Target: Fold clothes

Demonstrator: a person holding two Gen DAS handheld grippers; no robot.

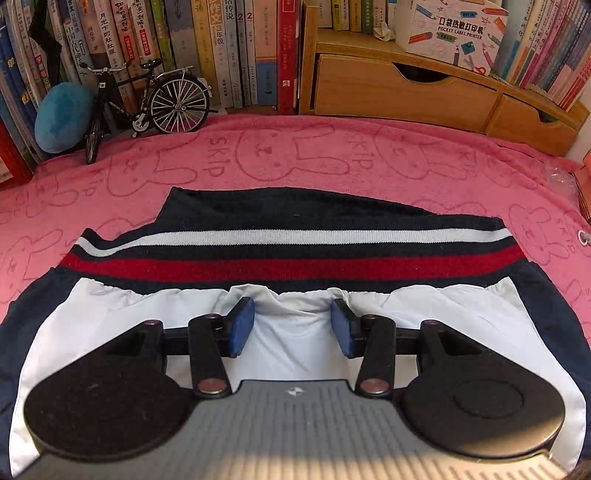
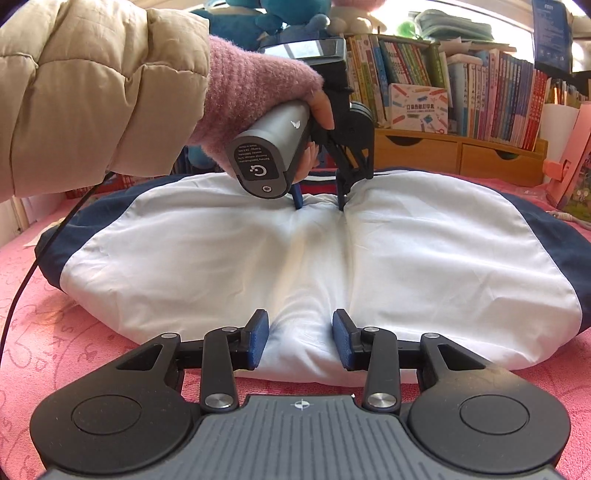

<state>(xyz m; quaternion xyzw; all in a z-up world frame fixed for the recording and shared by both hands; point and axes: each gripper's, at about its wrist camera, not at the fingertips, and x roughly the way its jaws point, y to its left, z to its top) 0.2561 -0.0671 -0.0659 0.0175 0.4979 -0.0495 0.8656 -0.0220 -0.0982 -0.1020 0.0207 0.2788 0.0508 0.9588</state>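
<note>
A white and navy jacket lies spread on a pink towel. Its striped navy, white and red waistband is at the far side in the left wrist view. My left gripper is open, its blue pads pressing down on the white fabric just below the waistband, with a ridge of cloth bunched between them. It also shows in the right wrist view, held by a hand in a pink glove. My right gripper is open, its pads straddling the white fabric at the jacket's near edge.
A model bicycle and a blue plush stand at the back left by a row of books. A wooden drawer unit with a label-printer box is at the back right. A black cable runs along the left.
</note>
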